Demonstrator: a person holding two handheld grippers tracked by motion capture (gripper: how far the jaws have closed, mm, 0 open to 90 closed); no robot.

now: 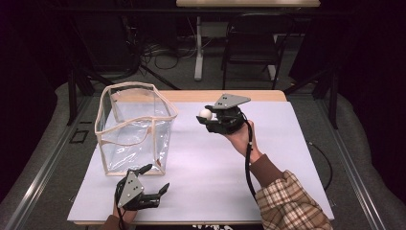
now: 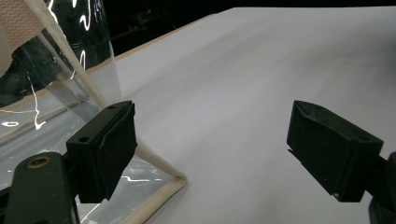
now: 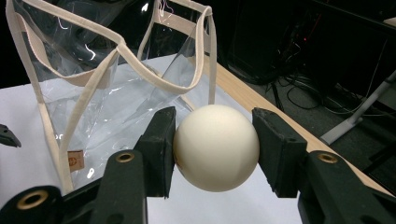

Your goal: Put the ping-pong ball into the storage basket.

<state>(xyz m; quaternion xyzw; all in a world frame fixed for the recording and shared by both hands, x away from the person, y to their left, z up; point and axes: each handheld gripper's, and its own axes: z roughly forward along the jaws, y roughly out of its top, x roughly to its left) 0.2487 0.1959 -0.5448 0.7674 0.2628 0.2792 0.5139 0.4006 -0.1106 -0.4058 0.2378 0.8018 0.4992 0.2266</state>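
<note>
Ball (image 3: 215, 147), smooth cream sphere, clamped in right tongs (image 3: 213, 149); left tongs (image 2: 212, 149) spread, empty.

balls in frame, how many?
1. The white ball sits clamped between the right claw jaws, held up beside the clear bag. Nothing shows through the bag's walls, though glare could hide something. The left claw stands open by the bag's near corner.

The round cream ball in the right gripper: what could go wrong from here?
1. The round cream ball is smooth, pinched only at its sides by the right gripper; it may slip and roll off the white table.
2. The clear soft plastic bag has a sagging rim; the ball may hit it.
3. The left gripper stands open beside the bag, not steadying it.
</note>
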